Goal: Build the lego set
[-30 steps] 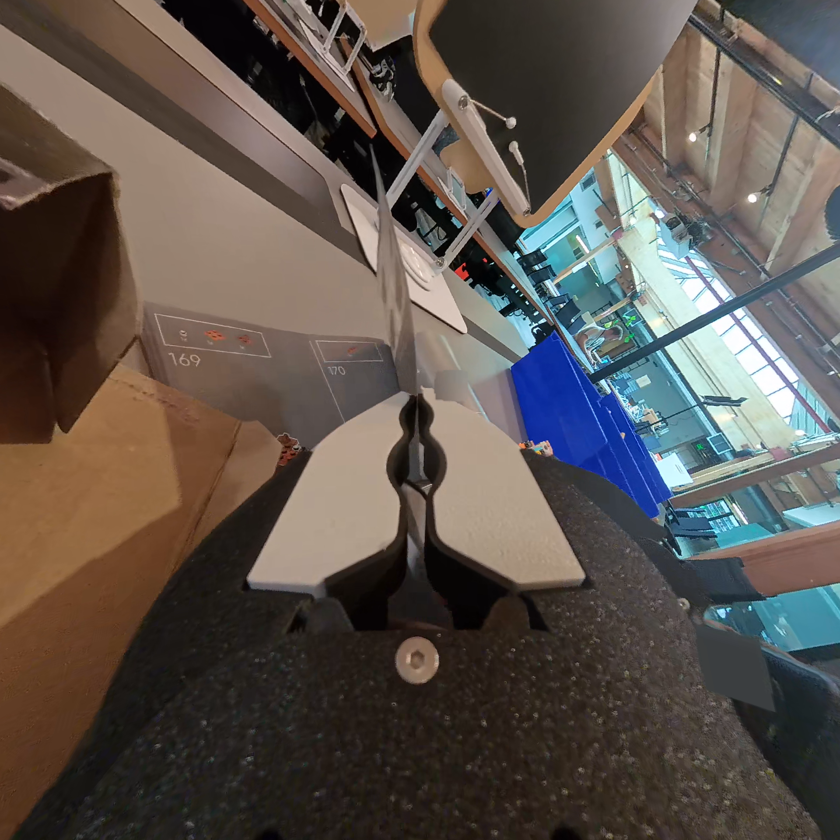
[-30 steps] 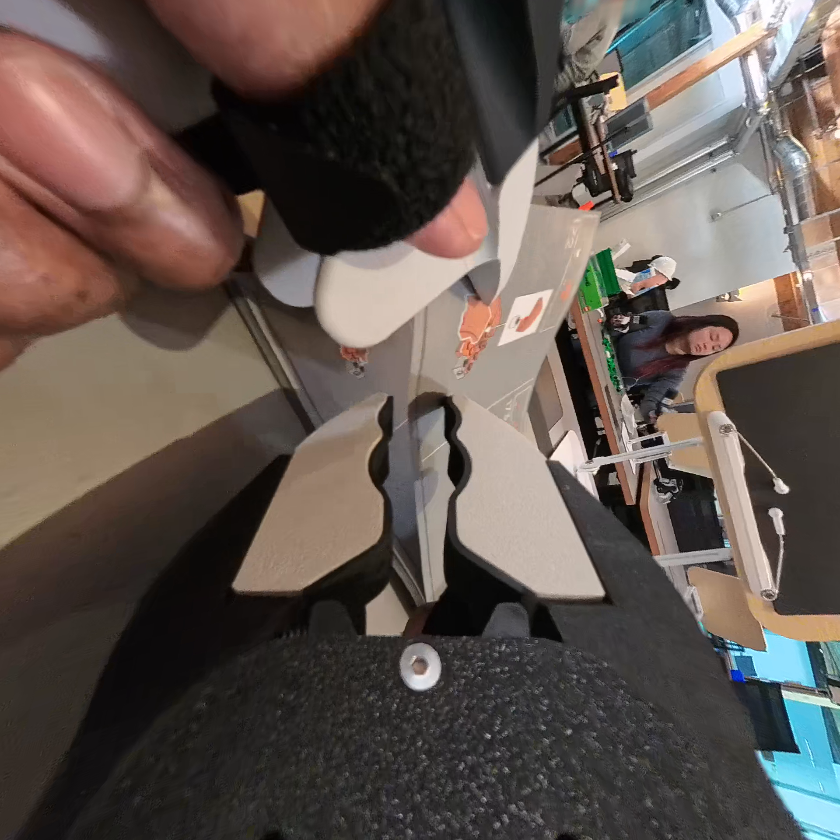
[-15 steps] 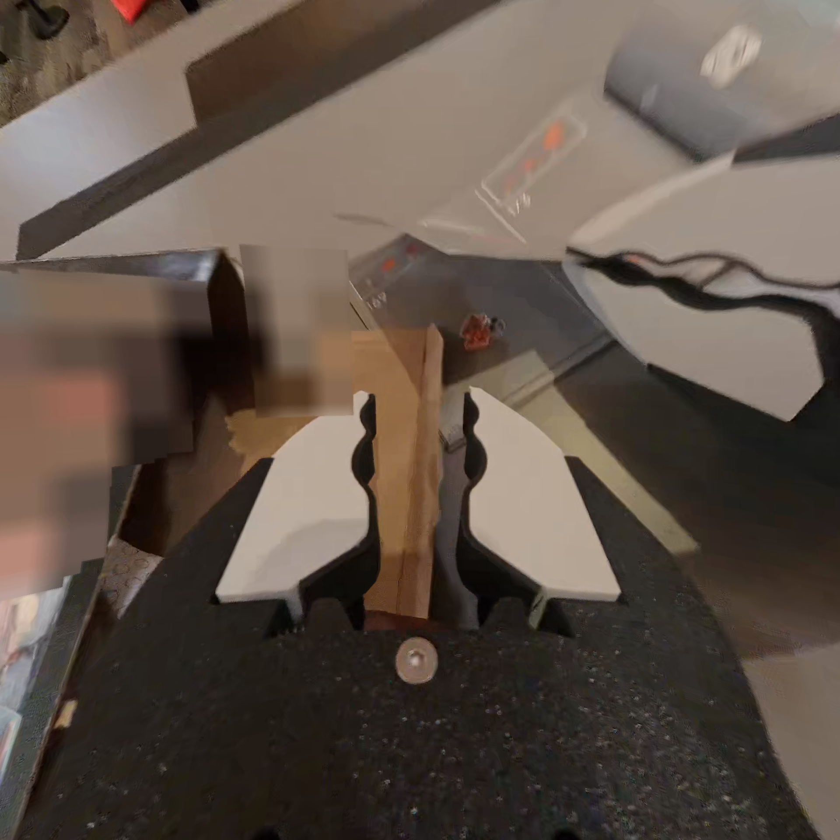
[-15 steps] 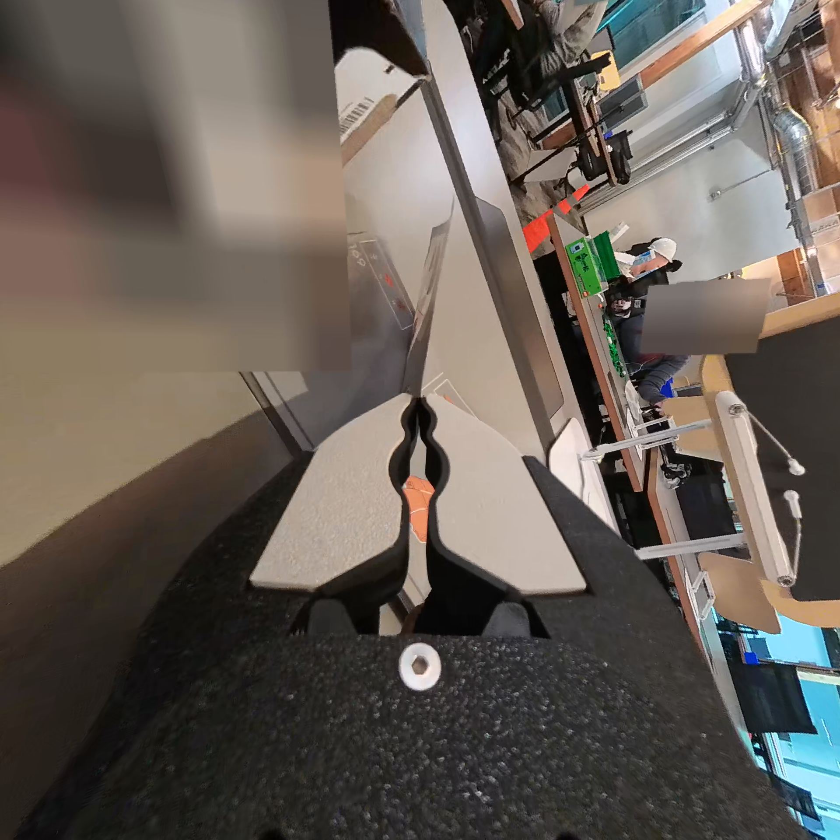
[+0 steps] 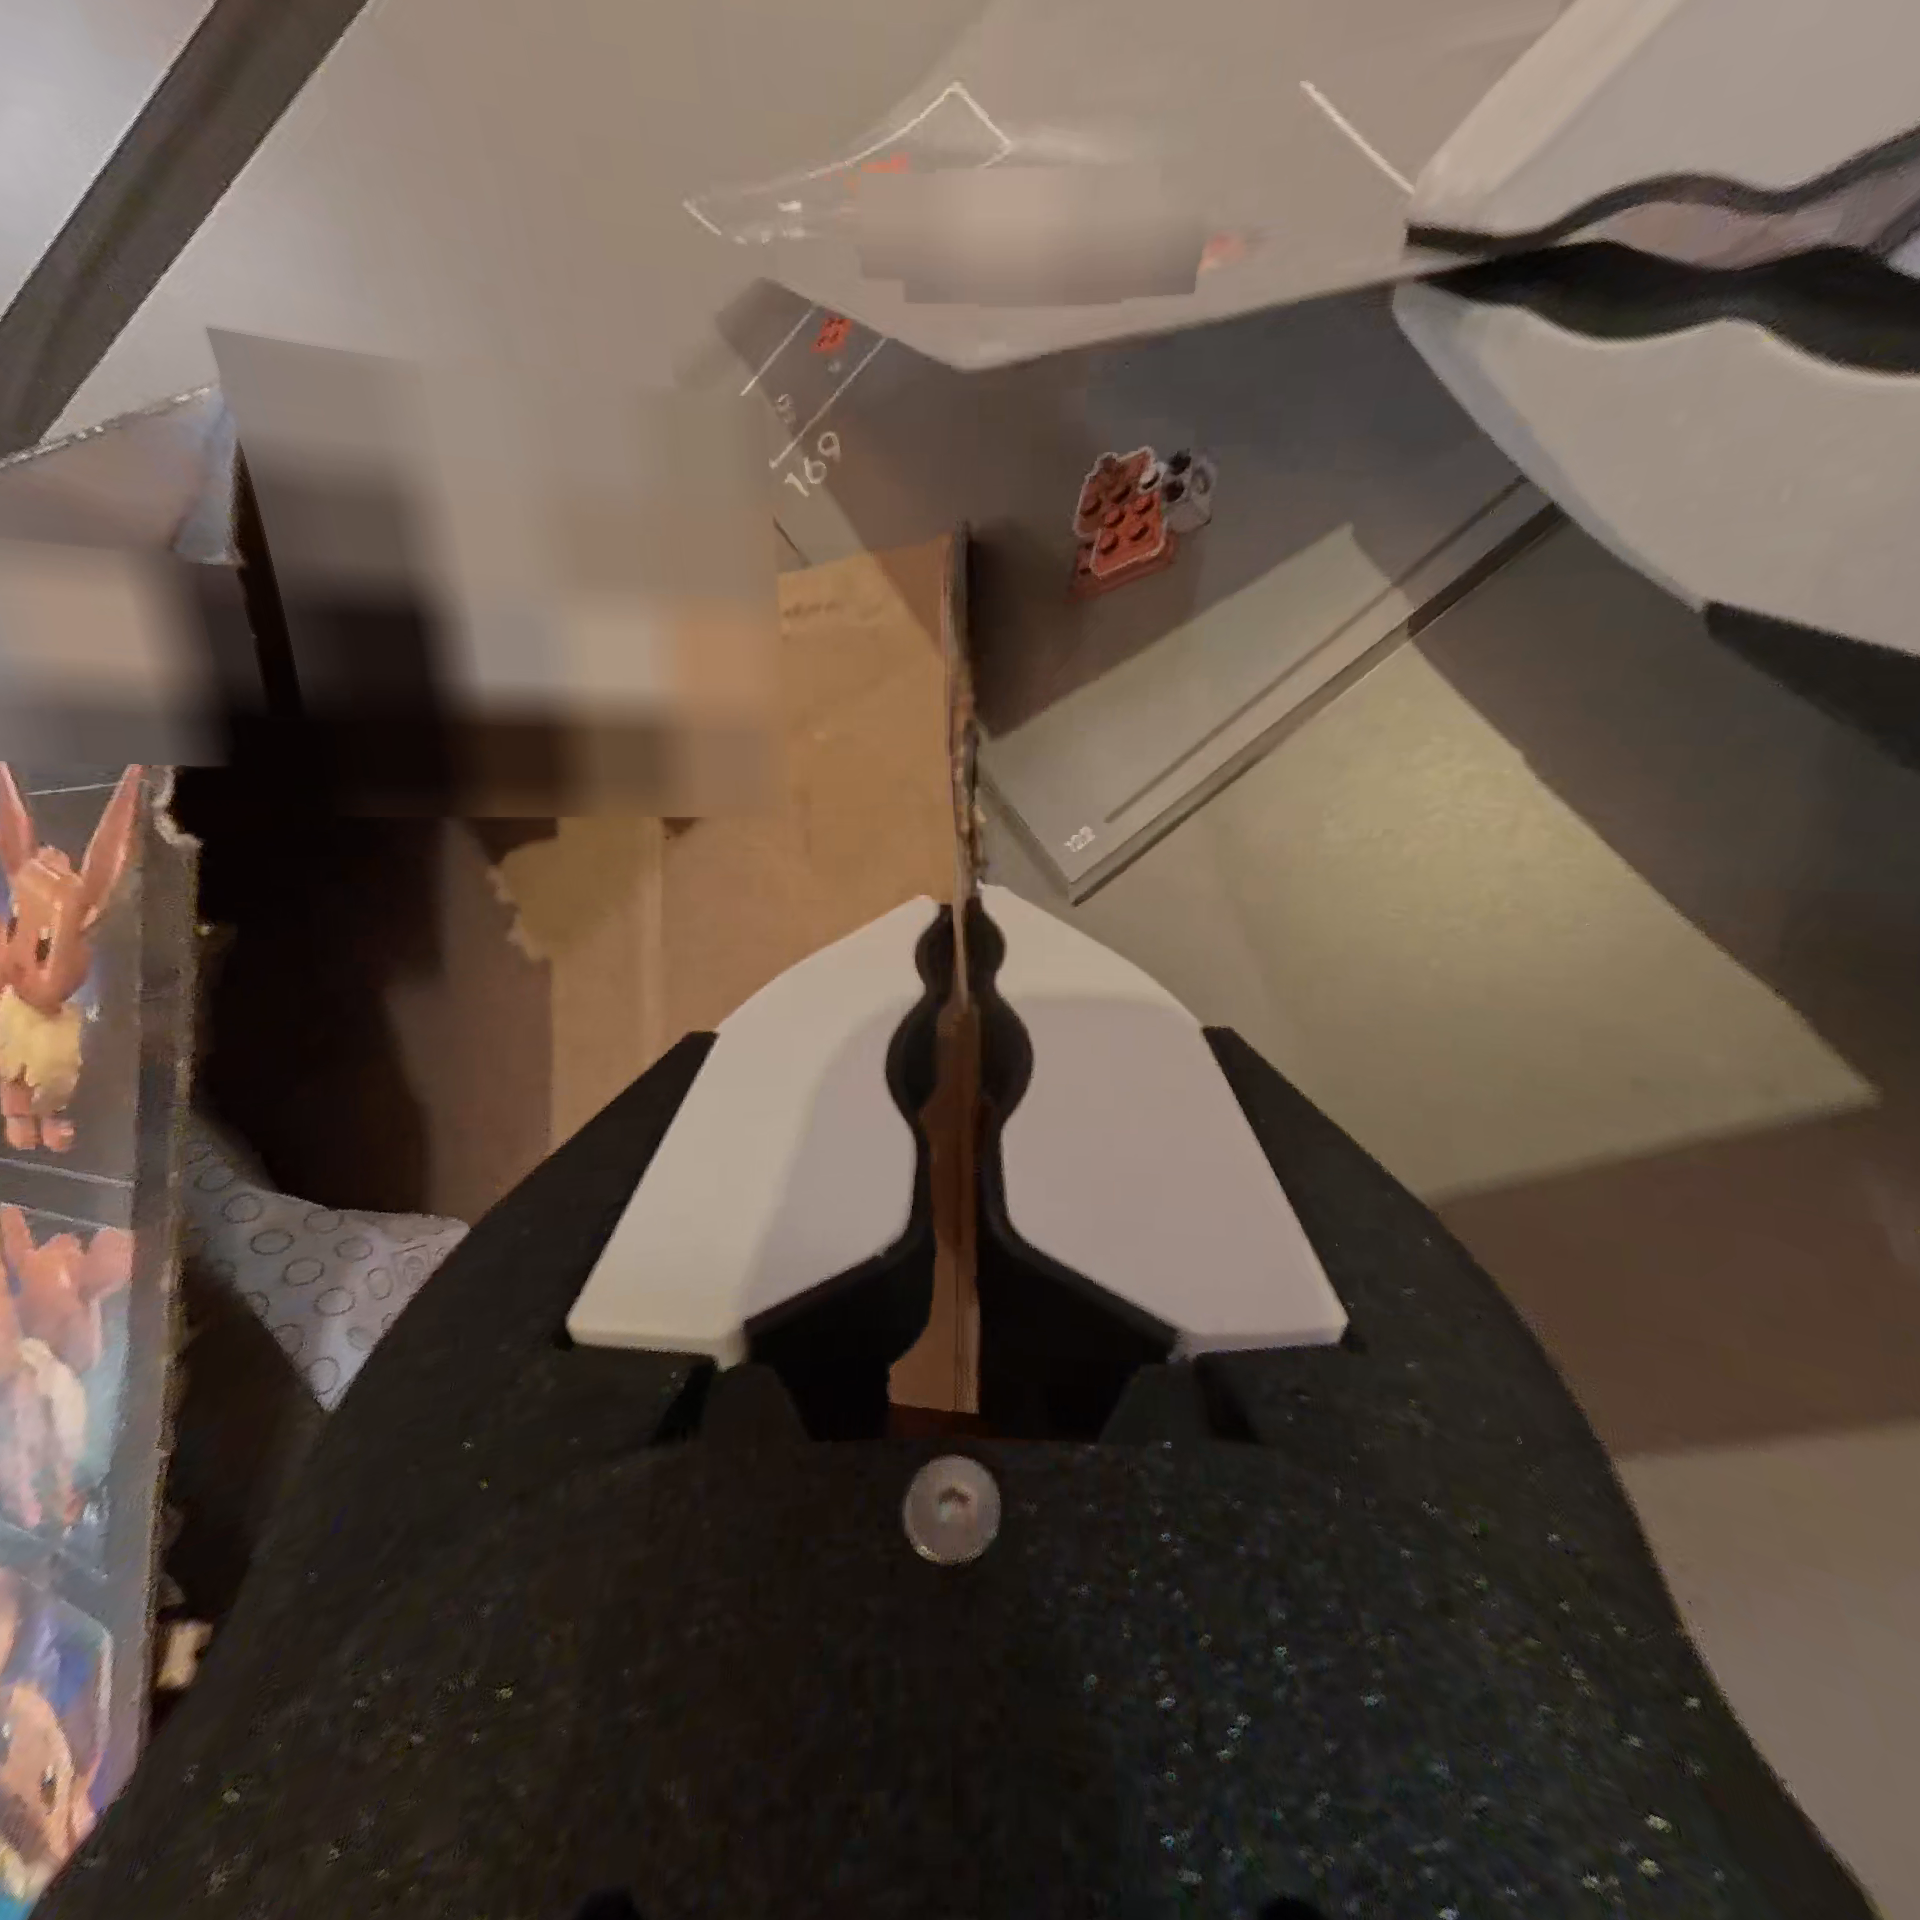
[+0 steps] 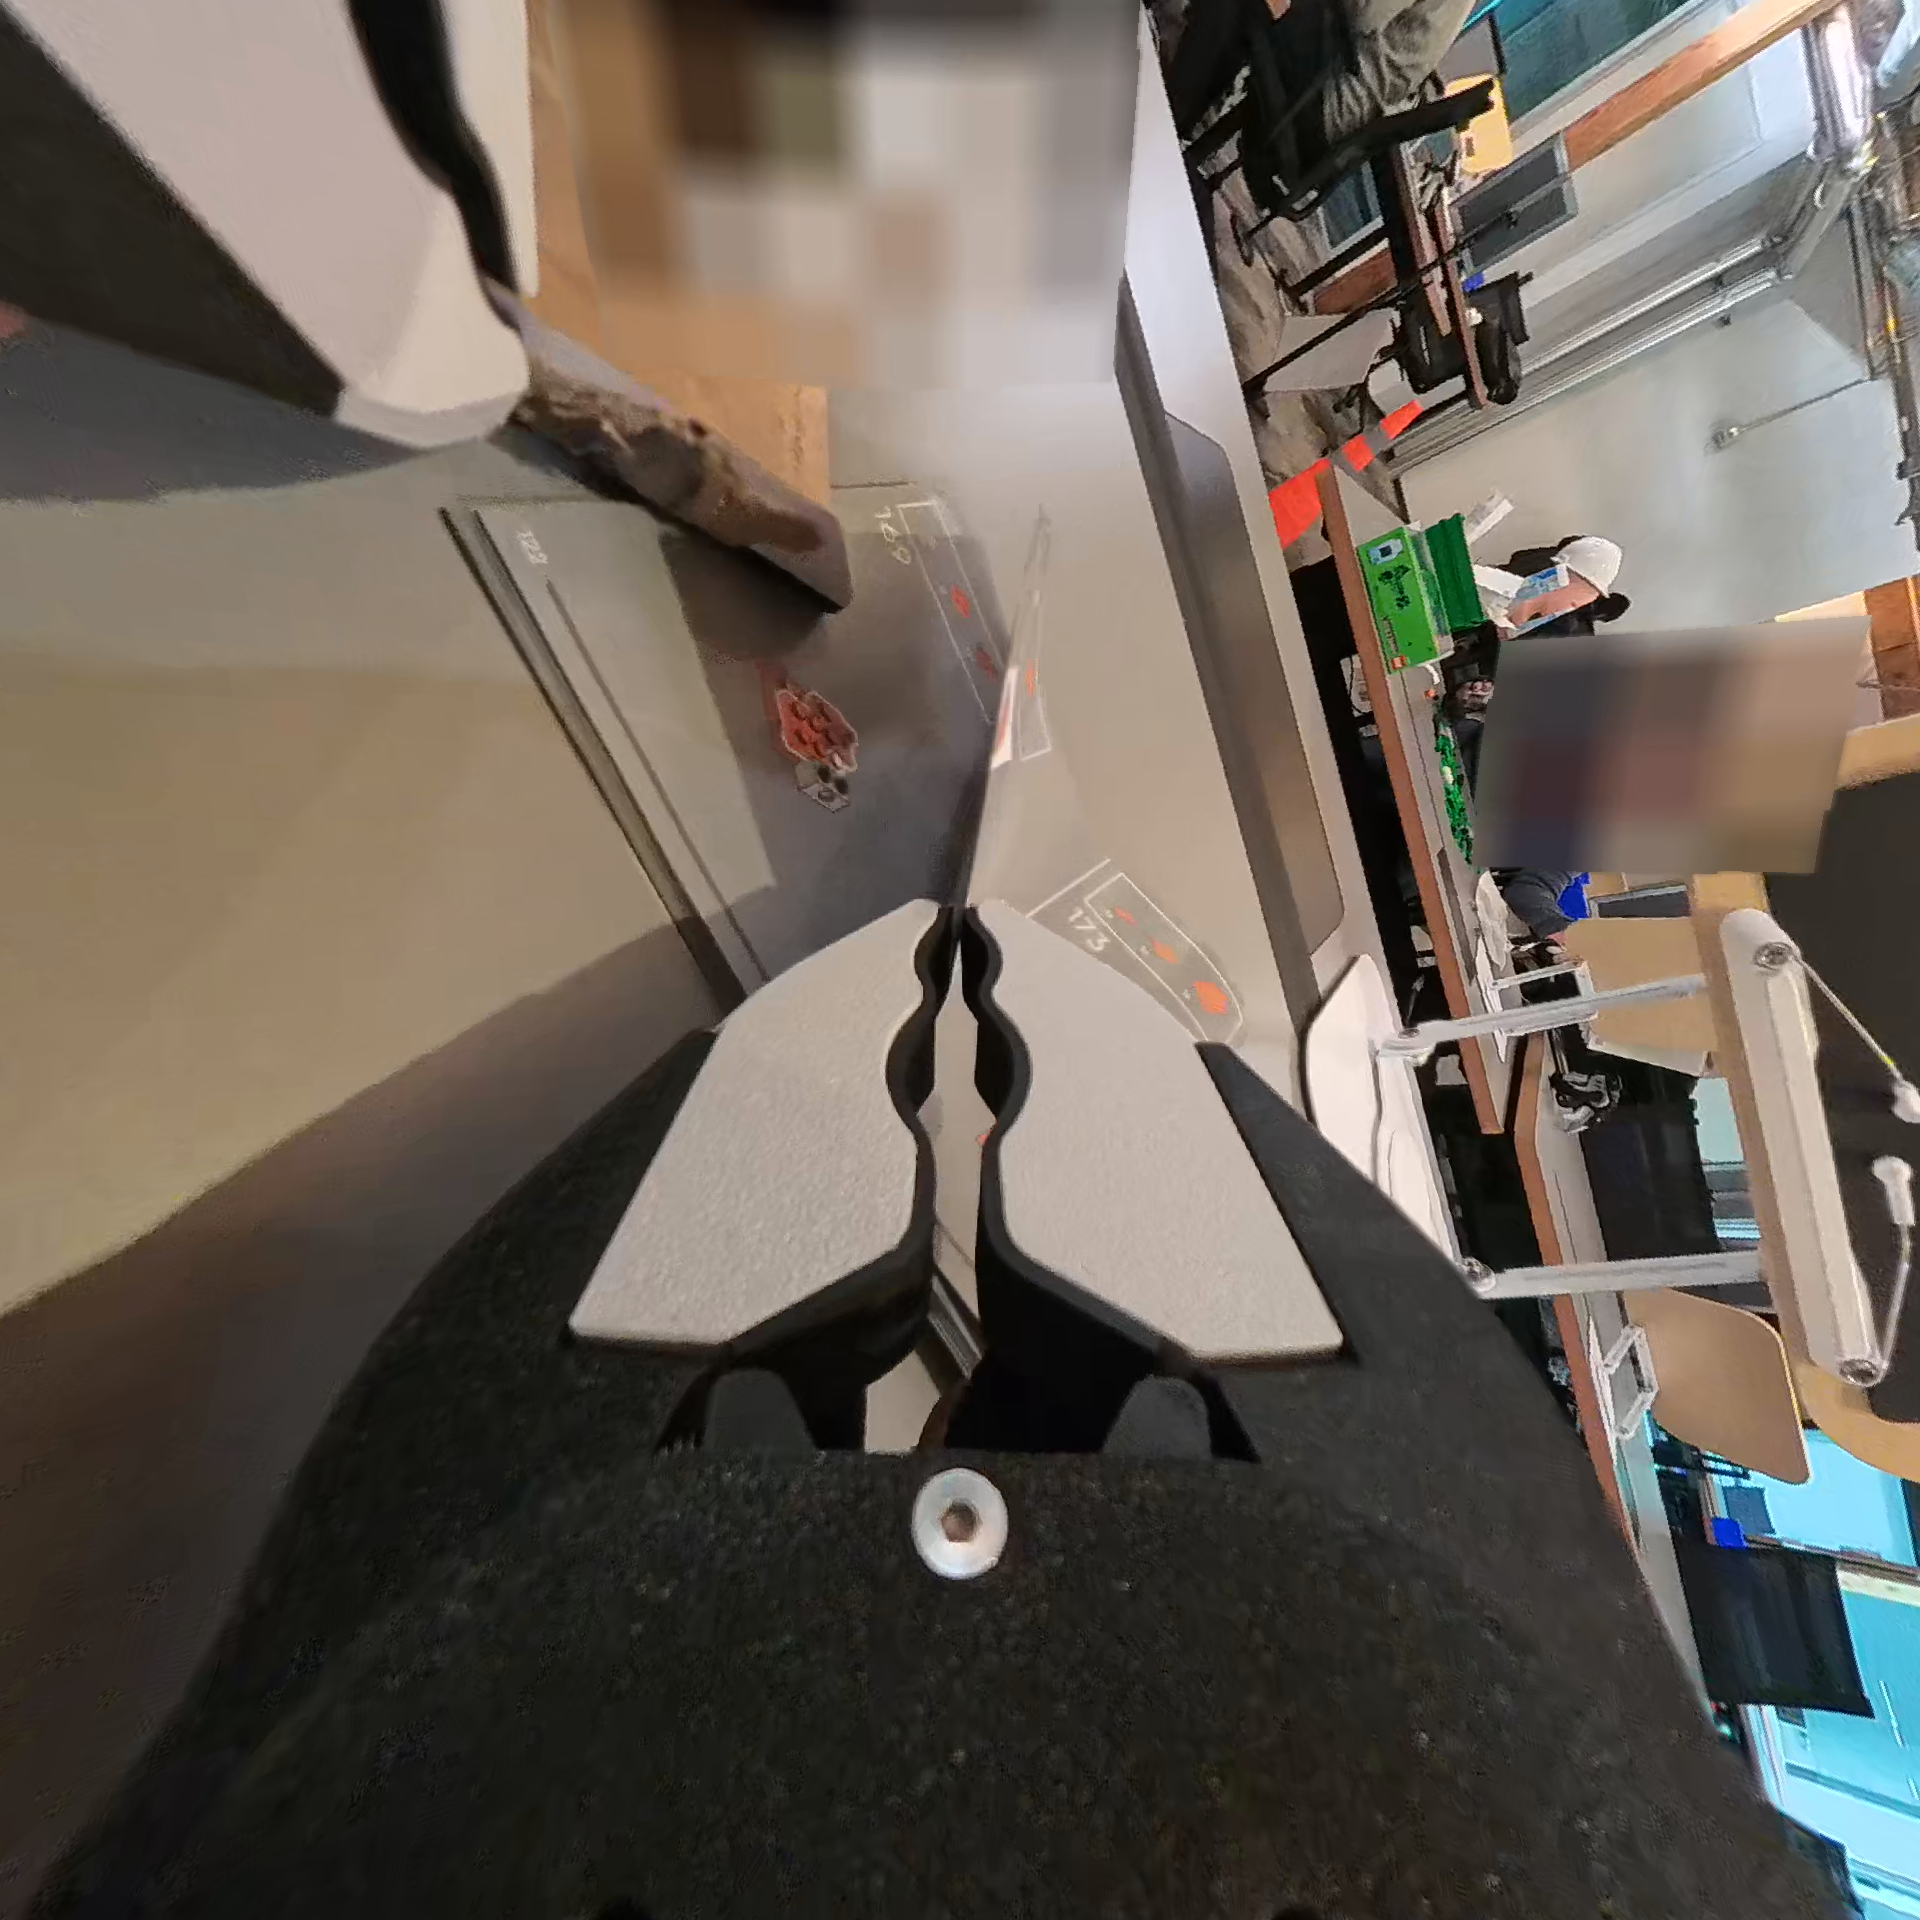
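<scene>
Left wrist view: left fingers [image 5: 961,925] pinch cardboard flap [image 5: 883,665]; right fingers [image 6: 958,920] pinch booklet page [image 6: 1013,675].

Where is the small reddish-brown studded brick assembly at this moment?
The small reddish-brown studded brick assembly lies on the open grey instruction booklet, right of the brown cardboard flap in the left wrist view.

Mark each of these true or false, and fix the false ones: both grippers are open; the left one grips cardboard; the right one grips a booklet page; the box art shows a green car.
1. Both grippers are open. False: the left gripper and right gripper are both shut.
2. The left one grips a cardboard flap. True.
3. The right one grips a page of the instruction booklet. True.
4. The box art shows a green car. False: the set box shows an orange, long-eared creature.
</scene>
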`<state>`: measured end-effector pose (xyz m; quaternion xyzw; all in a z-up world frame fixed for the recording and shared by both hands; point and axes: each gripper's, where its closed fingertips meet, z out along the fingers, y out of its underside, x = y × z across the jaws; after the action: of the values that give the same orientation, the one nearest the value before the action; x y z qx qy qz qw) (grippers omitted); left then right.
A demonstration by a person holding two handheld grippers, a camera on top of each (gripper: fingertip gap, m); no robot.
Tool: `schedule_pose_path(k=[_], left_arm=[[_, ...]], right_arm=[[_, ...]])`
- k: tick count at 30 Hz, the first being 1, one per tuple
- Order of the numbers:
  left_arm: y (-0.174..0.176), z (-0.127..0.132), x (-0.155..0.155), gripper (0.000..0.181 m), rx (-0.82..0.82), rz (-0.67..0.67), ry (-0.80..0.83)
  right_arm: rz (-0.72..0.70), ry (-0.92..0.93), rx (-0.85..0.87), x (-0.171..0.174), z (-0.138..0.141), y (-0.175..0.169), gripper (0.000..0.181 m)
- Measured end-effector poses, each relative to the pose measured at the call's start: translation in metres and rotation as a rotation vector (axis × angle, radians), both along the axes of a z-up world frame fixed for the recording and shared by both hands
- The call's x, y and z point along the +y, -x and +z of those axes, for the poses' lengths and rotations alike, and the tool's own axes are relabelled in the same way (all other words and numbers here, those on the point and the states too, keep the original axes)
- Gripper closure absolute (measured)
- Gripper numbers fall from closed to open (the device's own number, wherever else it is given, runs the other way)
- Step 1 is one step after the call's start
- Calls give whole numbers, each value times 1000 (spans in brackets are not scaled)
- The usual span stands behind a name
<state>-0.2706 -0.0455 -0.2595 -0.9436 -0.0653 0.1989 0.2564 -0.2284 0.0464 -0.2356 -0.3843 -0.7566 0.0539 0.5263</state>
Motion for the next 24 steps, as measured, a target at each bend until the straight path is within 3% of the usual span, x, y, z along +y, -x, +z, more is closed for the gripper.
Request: schedule_pose_path(k=[5, 10, 24], left_arm=[[18, 26, -14, 179, 61, 117, -74], [25, 40, -18, 179, 100, 140, -126], [-2, 15, 1, 180, 16, -2, -49]], right_arm=[[33, -22, -28, -9, -5, -1, 179], [68, -42, -66, -17, -12, -1, 179], [110, -22, -111, -25, -14, -1, 172]])
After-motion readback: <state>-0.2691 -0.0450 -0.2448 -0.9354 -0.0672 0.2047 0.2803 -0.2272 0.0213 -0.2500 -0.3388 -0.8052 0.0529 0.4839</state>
